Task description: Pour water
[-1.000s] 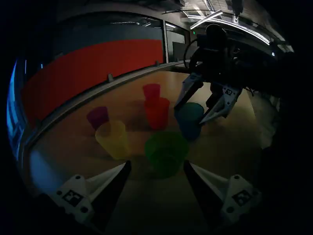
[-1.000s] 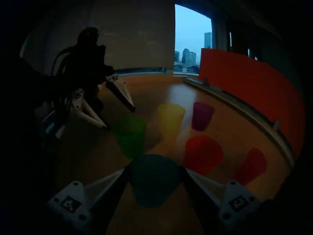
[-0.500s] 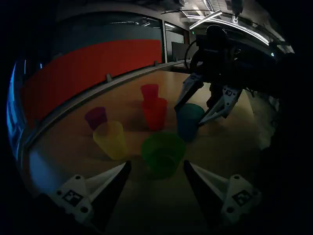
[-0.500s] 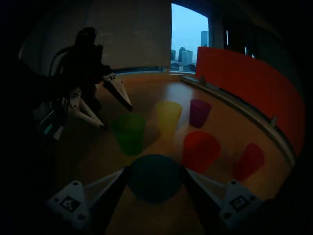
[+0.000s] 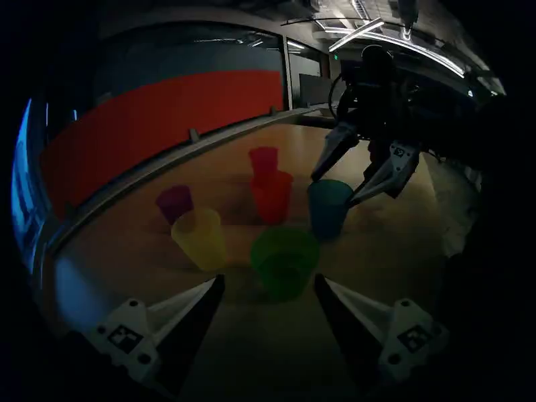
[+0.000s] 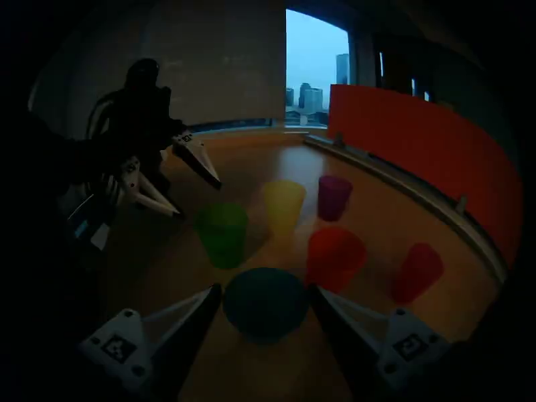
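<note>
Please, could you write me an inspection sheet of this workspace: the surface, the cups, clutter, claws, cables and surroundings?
Surface: wooden table, dimly lit.
Job's things: six standing cups: green cup, teal cup, yellow cup, purple cup, orange cup, pink cup; whether any holds water cannot be told.
Clutter: nothing seen.
Claws: left claw open, green cup just ahead of its tips; right claw flanks the teal cup, grip cannot be told.
Cables: dark loop, perhaps a cable, behind the right claw.
Surroundings: red panel along the table edge; window with skyline; ceiling light strips.
</note>
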The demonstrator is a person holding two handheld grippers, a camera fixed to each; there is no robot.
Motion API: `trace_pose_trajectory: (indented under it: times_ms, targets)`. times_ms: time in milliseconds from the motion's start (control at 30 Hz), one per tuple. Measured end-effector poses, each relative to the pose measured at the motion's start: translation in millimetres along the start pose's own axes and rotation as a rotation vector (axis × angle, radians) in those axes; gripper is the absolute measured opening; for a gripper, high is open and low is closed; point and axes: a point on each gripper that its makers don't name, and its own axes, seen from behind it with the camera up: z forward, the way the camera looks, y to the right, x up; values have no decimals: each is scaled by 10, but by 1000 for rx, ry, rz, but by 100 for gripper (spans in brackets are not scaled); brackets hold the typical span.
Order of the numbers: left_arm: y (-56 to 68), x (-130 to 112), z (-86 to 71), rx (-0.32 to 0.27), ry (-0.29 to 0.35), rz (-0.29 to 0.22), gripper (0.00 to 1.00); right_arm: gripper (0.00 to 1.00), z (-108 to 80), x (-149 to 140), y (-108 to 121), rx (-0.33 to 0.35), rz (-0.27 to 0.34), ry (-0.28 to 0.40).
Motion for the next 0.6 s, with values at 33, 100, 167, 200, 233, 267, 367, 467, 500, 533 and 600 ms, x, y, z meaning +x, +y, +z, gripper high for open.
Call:
trace_pose_trajectory:
  times_ms: [33,100,167,200,233,267,367,467,500,533,600]
  targets:
    - [-4,6,-13,4,2,-2,97,99,-22,8,3,-4,0,2]
    - [-13,19,-40,11,6,-5,98,99,-70,25,10,-12,-1,6]
    - [-25,37,-67,21,11,-5,98,99,-117,46,19,-21,-4,10]
    - [-32,47,-82,26,13,-5,98,99,-144,57,25,-26,-6,12]
    - [-35,55,-97,30,16,-6,98,99,-169,65,26,-30,-7,15]
    - [-38,62,-112,34,18,-8,98,99,-194,73,27,-34,-8,18]
    - [-53,89,-160,47,26,-11,98,99,-274,94,28,-48,-11,25]
    - [-82,124,-209,63,35,-14,99,99,-352,106,29,-61,-11,31]
    - [-94,138,-226,69,38,-14,99,99,-379,109,30,-65,-11,33]
    - [-104,144,-236,74,41,-17,99,99,-399,116,33,-68,-10,35]
    - [-124,157,-257,83,47,-22,99,99,-442,131,39,-73,-9,38]
